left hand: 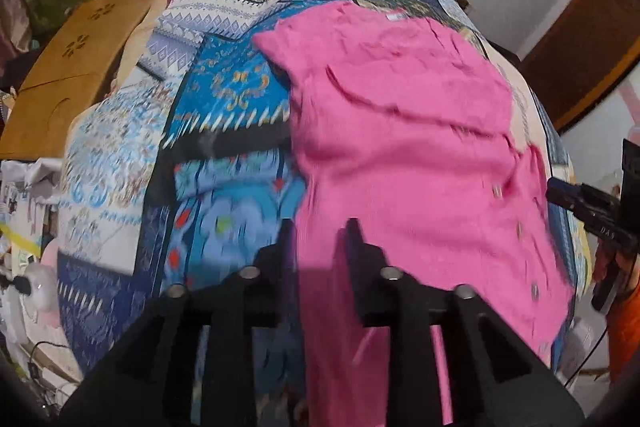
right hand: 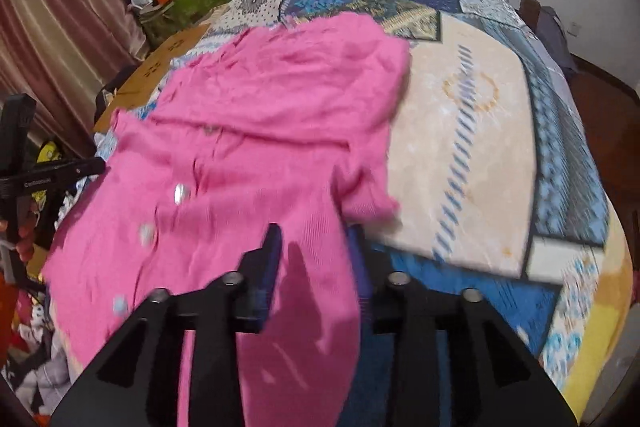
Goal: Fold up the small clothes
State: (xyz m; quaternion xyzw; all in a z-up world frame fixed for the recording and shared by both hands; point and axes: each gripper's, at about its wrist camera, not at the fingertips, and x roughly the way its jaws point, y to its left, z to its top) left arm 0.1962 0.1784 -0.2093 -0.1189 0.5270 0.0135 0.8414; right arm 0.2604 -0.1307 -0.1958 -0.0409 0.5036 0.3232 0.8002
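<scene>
Both the left gripper (left hand: 318, 227) and right gripper (right hand: 316, 231) fingers gripped the near hem of the pink cardigan (left hand: 400, 155), partly folded on the patchwork bedspread (left hand: 224, 99), with further folds remaining.

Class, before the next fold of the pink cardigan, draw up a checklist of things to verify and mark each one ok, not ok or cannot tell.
1. Left gripper has pink cardigan cloth between its fingers: ok.
2. Right gripper has cloth between its fingers: ok.
3. Grips firmly closed: cannot tell, blurred.
4. Cardigan flat: not ok, wrinkled and bunched.
5. Button side facing up: ok.
6. Patterned bedspread beside cardigan bare: ok.
</scene>
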